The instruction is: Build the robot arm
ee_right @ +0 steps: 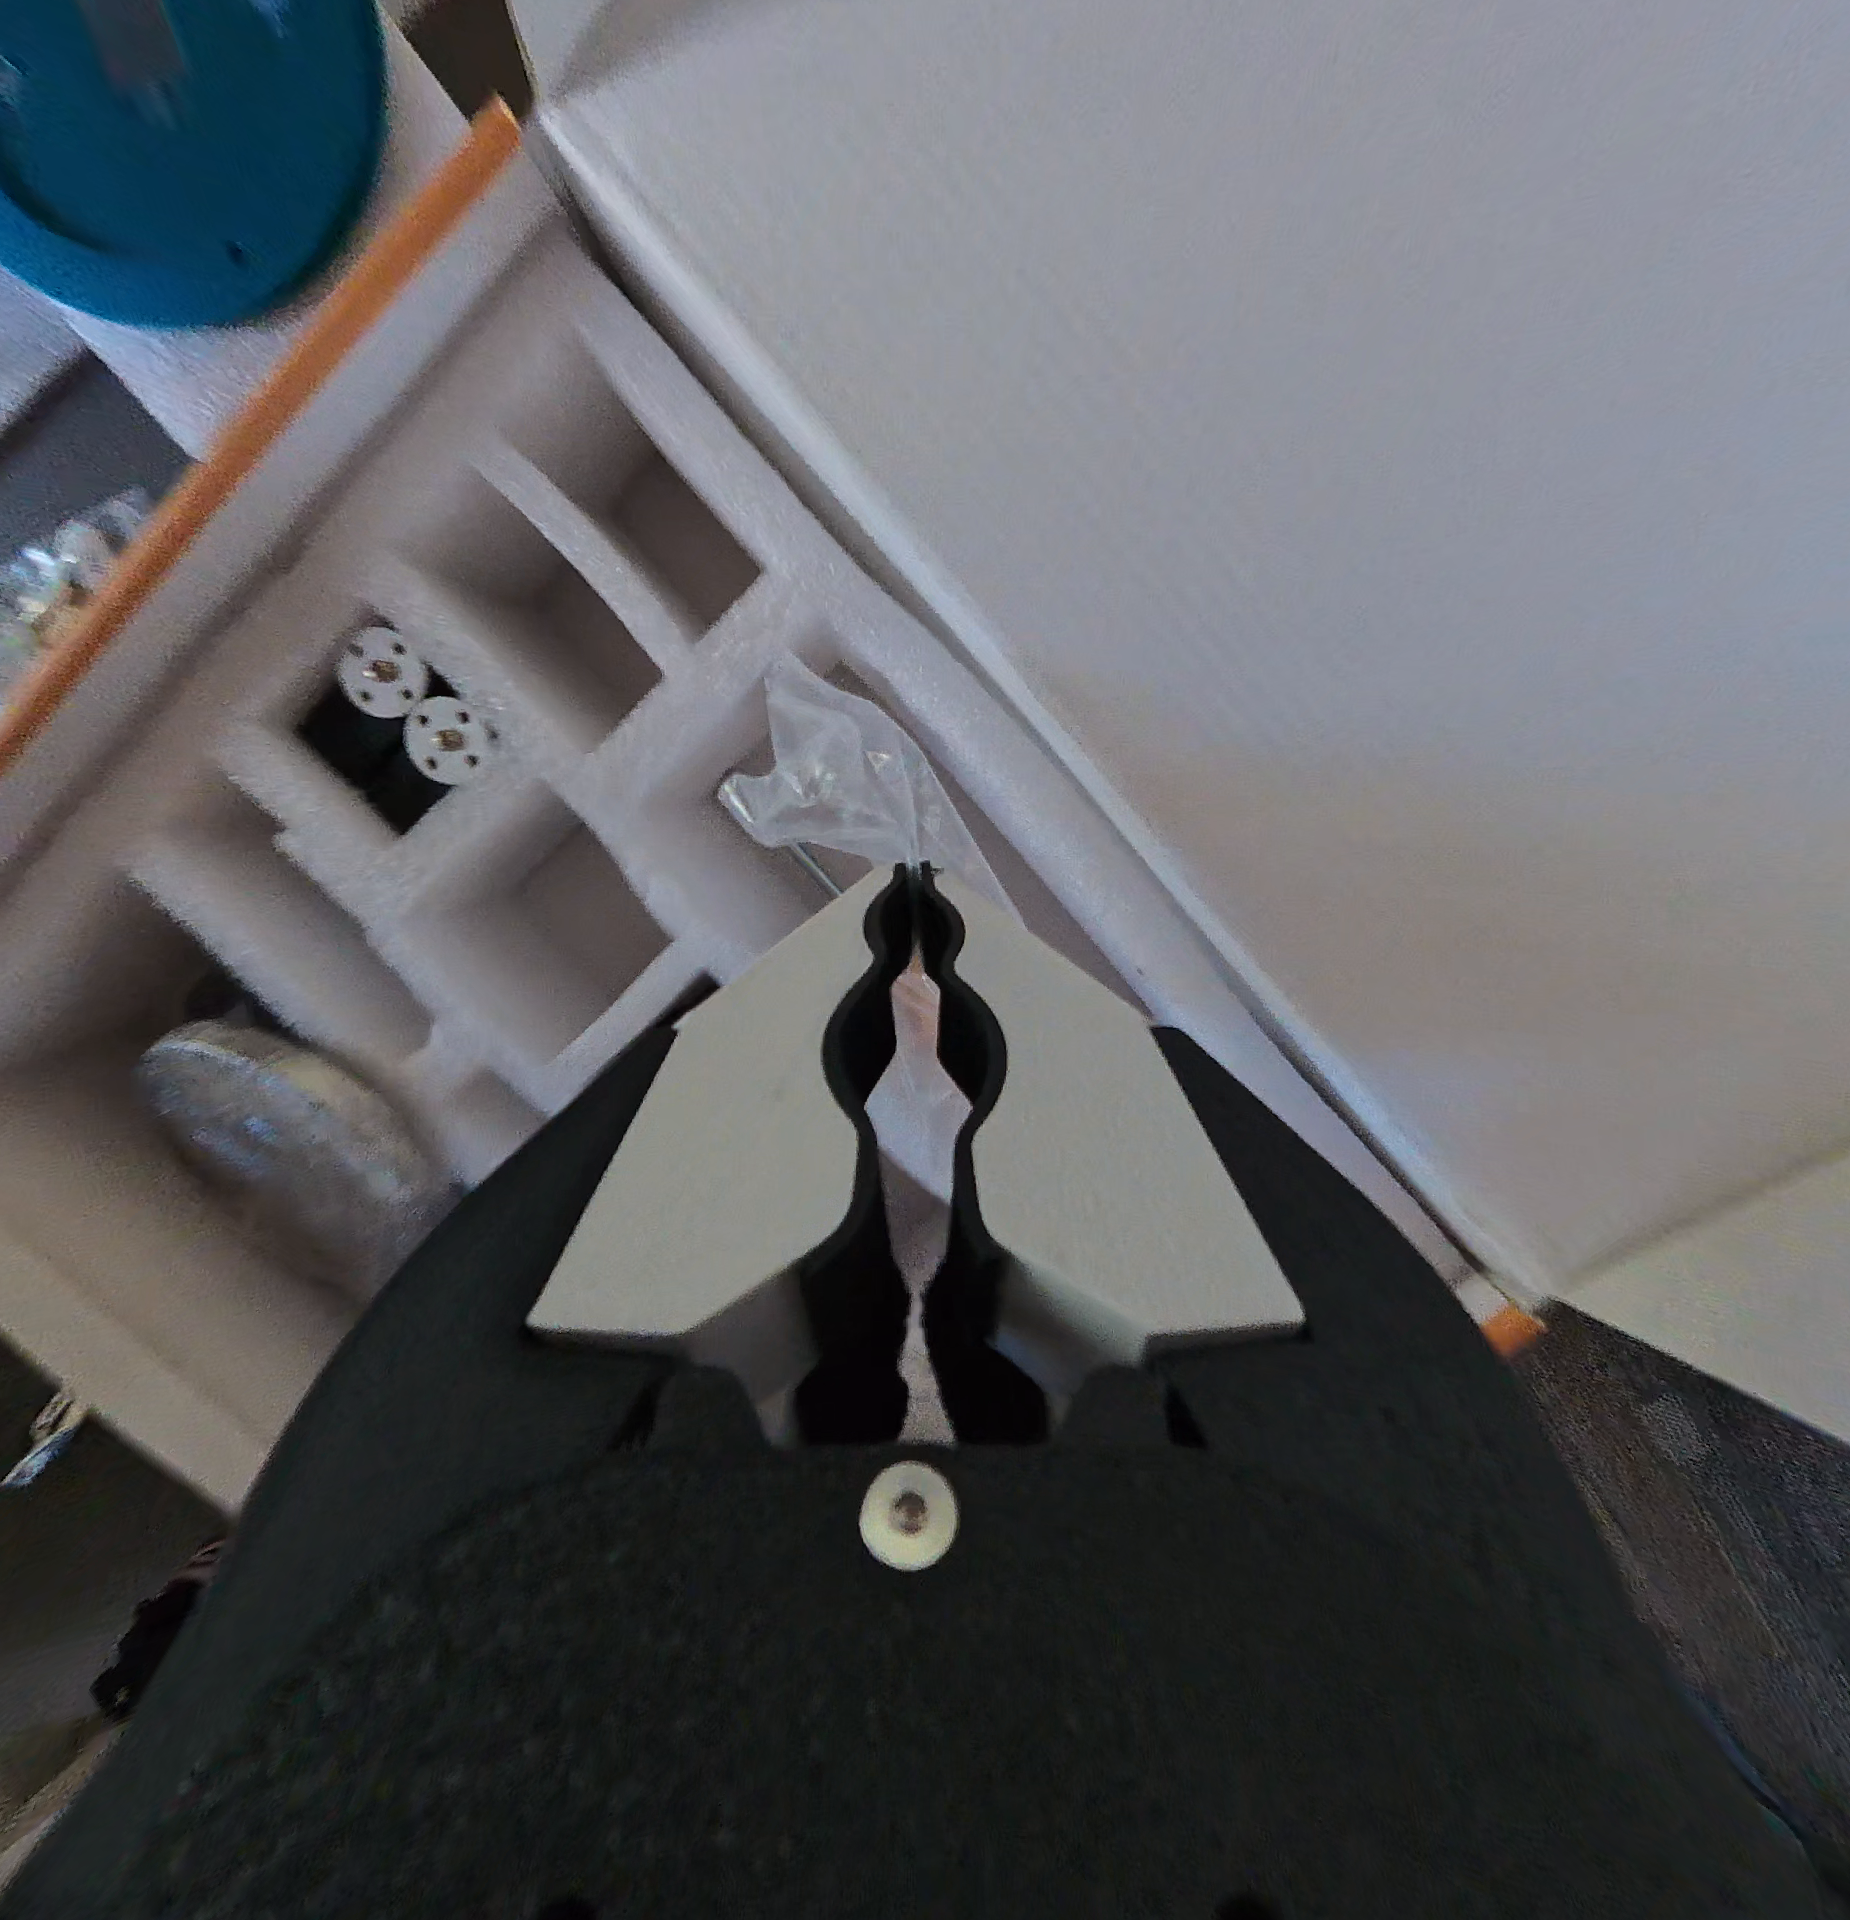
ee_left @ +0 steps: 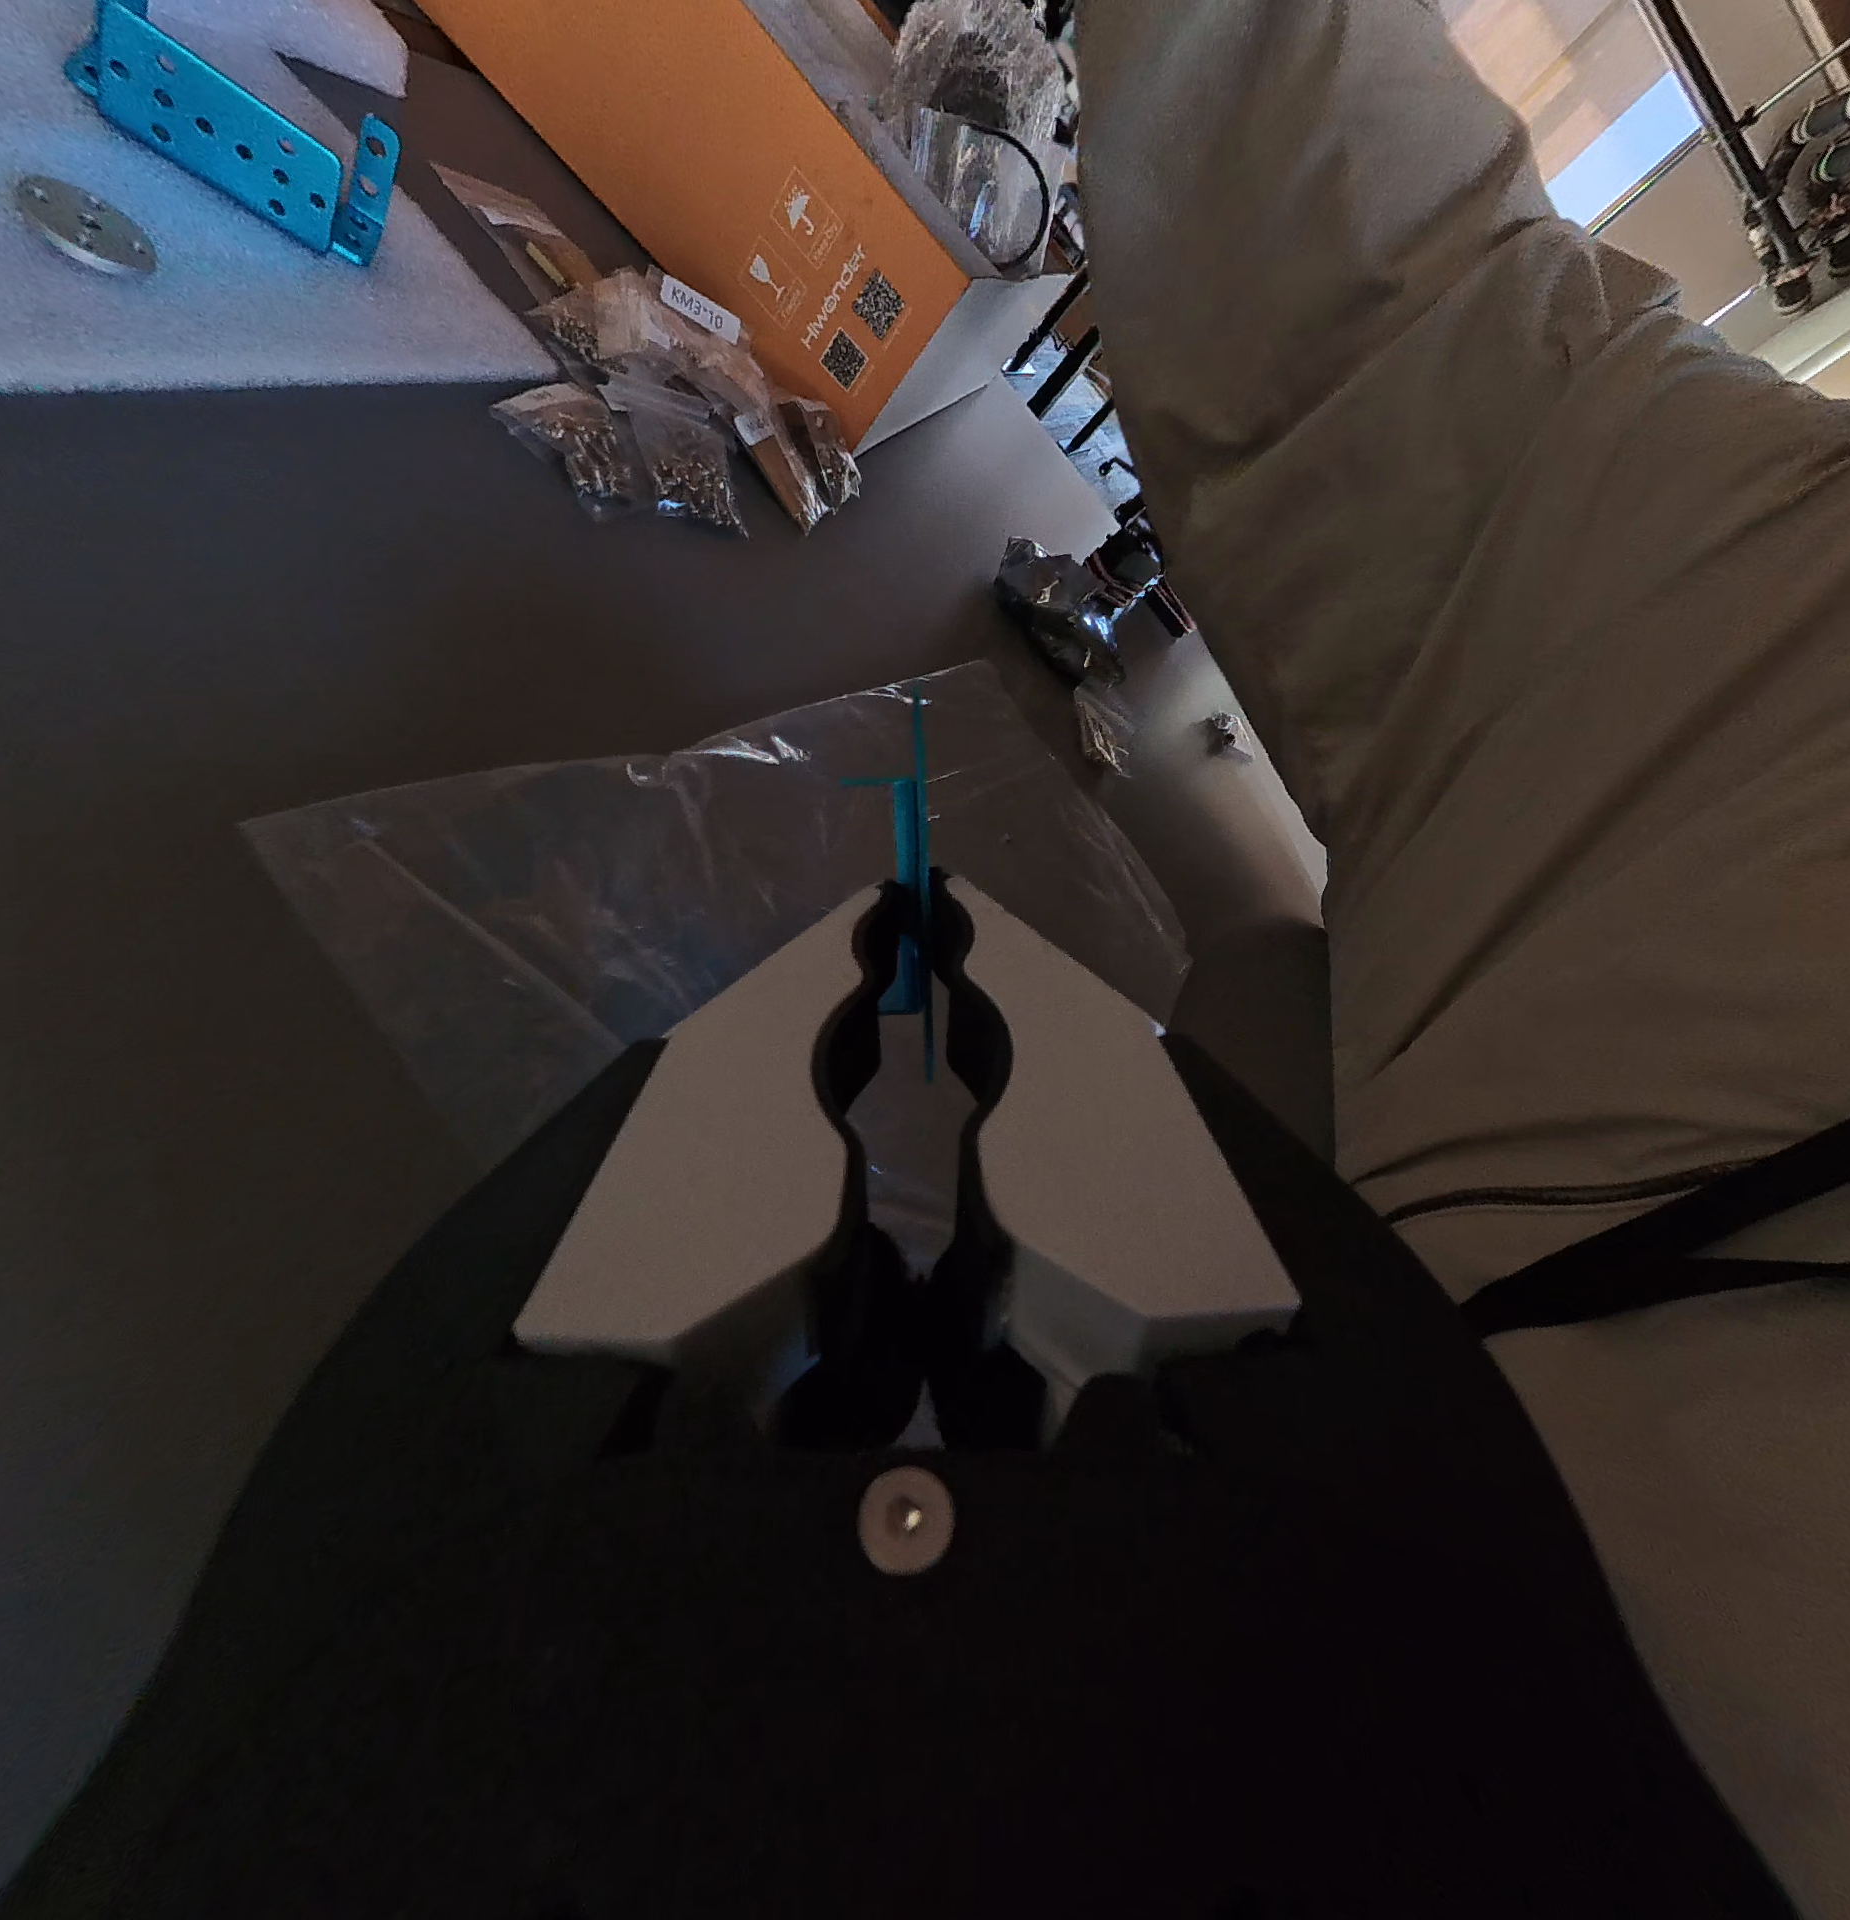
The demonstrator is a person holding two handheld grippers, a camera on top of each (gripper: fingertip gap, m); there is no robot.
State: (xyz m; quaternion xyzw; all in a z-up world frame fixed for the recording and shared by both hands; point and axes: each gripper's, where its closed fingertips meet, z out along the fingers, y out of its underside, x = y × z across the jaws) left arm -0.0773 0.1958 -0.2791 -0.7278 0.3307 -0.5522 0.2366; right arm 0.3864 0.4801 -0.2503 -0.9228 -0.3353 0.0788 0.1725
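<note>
In the left wrist view my left gripper [ee_left: 916,894] is shut on a thin blue metal bracket [ee_left: 908,831] seen edge-on. It holds the bracket above a flat clear plastic bag [ee_left: 609,883] that lies on the dark grey table. In the right wrist view my right gripper [ee_right: 916,878] is shut on the edge of a small clear plastic bag [ee_right: 833,784]. The small bag hangs over a white foam insert [ee_right: 630,748] inside an open box, and a small metal part shows inside it.
On the left, a blue perforated bracket [ee_left: 230,135] and a round metal disc [ee_left: 85,220] lie on white foam. Bags of screws [ee_left: 661,416] and an orange box [ee_left: 692,156] stand behind. A person's grey sleeve [ee_left: 1472,623] fills the right. The foam insert holds black servos [ee_right: 407,717]; a blue round object [ee_right: 162,156] is at top left. Tip to tip, the grippers are about 55 cm apart. To the round metal disc [ee_left: 85,220]: left tips about 20 cm, right tips about 40 cm.
</note>
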